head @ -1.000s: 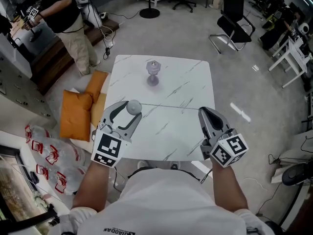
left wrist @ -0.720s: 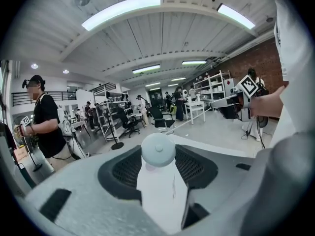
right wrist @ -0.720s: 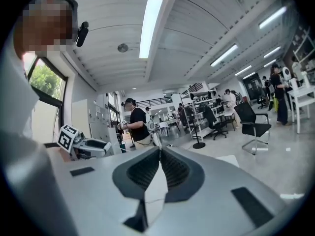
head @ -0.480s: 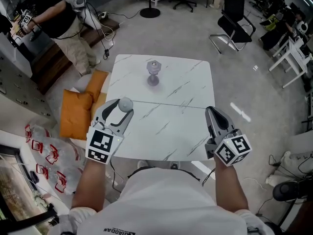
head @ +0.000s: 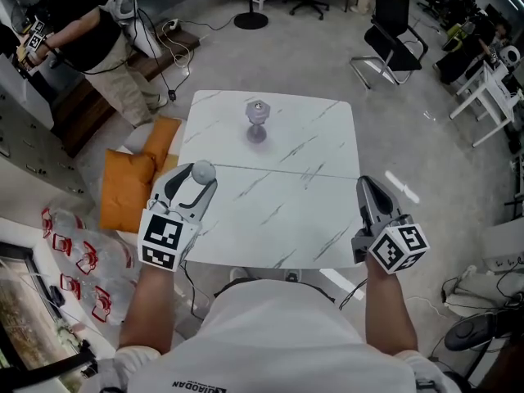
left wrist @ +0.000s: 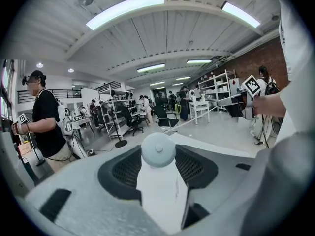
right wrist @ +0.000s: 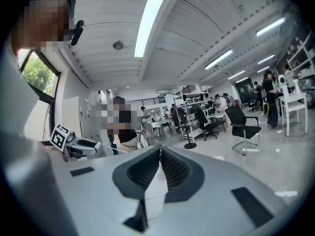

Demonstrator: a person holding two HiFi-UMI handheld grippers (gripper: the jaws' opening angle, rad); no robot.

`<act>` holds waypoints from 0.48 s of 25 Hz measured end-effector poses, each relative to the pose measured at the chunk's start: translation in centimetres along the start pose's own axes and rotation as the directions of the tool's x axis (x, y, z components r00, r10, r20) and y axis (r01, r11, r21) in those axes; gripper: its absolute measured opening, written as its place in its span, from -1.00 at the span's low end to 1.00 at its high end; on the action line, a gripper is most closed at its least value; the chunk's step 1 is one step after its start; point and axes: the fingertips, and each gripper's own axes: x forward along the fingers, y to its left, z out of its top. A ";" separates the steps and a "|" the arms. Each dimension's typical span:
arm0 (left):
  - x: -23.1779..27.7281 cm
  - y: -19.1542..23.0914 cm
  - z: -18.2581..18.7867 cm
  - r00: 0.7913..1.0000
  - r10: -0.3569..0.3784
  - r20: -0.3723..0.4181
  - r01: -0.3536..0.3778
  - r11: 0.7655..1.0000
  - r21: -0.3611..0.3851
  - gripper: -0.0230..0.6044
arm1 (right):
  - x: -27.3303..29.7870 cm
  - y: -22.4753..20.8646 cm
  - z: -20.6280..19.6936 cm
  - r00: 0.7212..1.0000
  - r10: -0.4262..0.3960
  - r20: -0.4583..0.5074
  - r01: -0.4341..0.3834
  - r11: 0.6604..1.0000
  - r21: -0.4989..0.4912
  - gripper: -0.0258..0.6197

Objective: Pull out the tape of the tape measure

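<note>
Workshop floor, open-plan, with a white marble-patterned counter [head: 278,219] at its centre: a tape measure [head: 203,171], its round pale case seen from above, sits at the counter's left edge, clamped between the jaws of the left tool [head: 199,178]. From the case a thin tape [head: 282,173] runs nearly straight across the counter to the right edge. There the right tool [head: 363,183] has its jaws pressed together on the tape's end. The left gripper view shows the case filling the gap between the jaws, and the right gripper view shows the two pads meeting with only the thin strip between them. Both tools are held out over the near half of the counter, one at each side, marker cubes toward the person holding them.

Farther back on the counter, well apart from the tape, a small grey goblet-shaped object [head: 256,115] stands upright. On the floor to the left lie orange cushions [head: 131,191] and clear plastic bags with red print [head: 82,252]. A second person [head: 90,31] stands at upper left, and a black chair [head: 391,31] is at upper right.
</note>
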 end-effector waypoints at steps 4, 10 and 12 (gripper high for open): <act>0.3 -0.4 0.2 1.000 -0.010 0.010 0.010 1.000 -0.003 -0.22 | 0.2 0.7 0.0 1.000 0.027 0.007 -0.027 0.999 0.017 -0.86; 0.8 -1.1 0.5 1.000 -0.025 0.017 0.025 1.000 0.002 -0.22 | 0.7 2.3 -0.2 0.998 0.069 0.004 -0.069 0.998 0.012 -0.85; 1.0 -1.3 0.5 0.999 -0.028 0.018 0.028 1.000 0.005 -0.22 | 0.9 2.7 -0.4 0.997 0.078 -0.001 -0.078 0.997 -0.001 -0.85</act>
